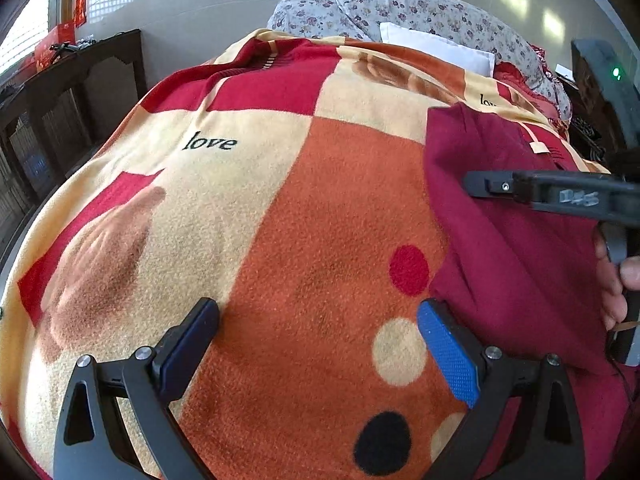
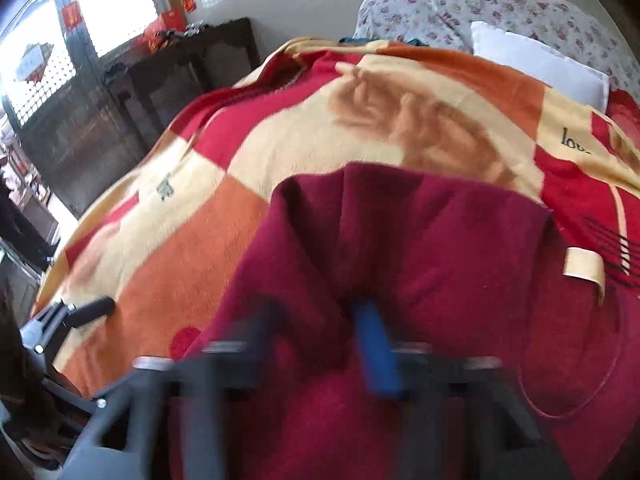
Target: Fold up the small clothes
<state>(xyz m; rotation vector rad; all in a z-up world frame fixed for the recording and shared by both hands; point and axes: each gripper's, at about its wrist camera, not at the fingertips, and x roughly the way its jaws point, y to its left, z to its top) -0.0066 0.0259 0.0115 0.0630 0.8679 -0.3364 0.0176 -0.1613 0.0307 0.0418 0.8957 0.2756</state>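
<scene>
- Work surface: a bed covered by a patchwork blanket (image 1: pixel 280 200) in red, orange and cream, printed with "love" and dots.
- Task item: a dark red garment (image 1: pixel 512 232) lies on the right part of the blanket, its left edge just beside the red dot in the left wrist view. A cream tag (image 2: pixel 582 266) shows at its far right edge.
- Left gripper (image 1: pixel 318 344): jaws spread wide, holding nothing, above the orange patch; its right finger pad (image 1: pixel 448 352) sits at the garment's lower left corner.
- Right gripper (image 2: pixel 316 344): over the garment, fabric bunched between its 2 fingers. The right wrist view is motion-blurred; the jaws look narrow, but a grip cannot be confirmed.
- Background: 2 floral pillows (image 1: pixel 384 8), a white pillow (image 1: pixel 436 48) and a dark wooden cabinet (image 1: pixel 72 92) by the window.
</scene>
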